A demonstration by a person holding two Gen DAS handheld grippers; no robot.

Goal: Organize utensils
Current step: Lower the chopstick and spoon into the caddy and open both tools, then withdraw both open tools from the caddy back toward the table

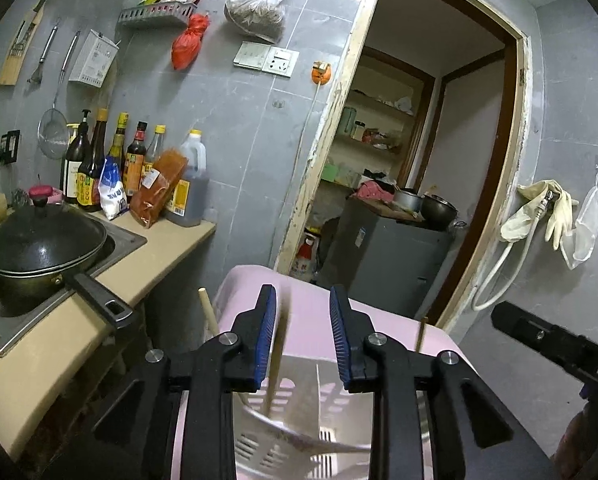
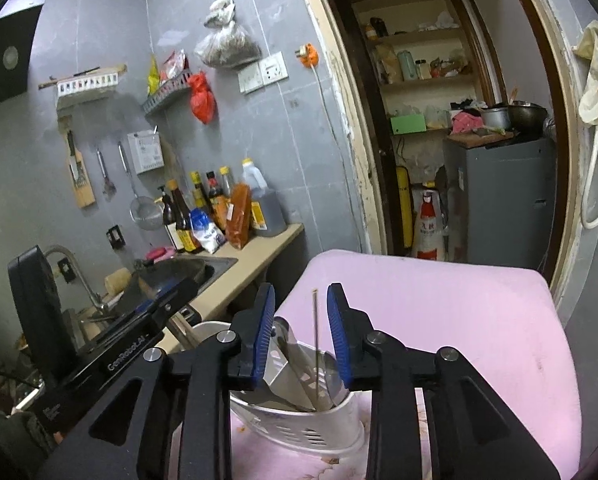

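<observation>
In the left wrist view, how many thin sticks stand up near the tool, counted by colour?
Light wooden sticks: 2
Dark stick: 1
Total: 3

A pink cloth-covered surface [image 2: 439,320] carries 1 white slotted plastic utensil holder [image 2: 311,428], which stands near its left edge. To the left, a beige stone counter [image 1: 171,256] holds a steel sink [image 1: 127,240] with a black lidded wok [image 1: 39,248] resting in it, the wok's handle reaching over the counter's front edge. Along the counter's back edge, by the wall, stands a row of dark sauce bottles [image 1: 95,168], a white-and-blue bag [image 1: 113,192], an orange-red packet [image 1: 157,188] and a large jug of dark liquid [image 1: 189,184] at the right corner.
</observation>
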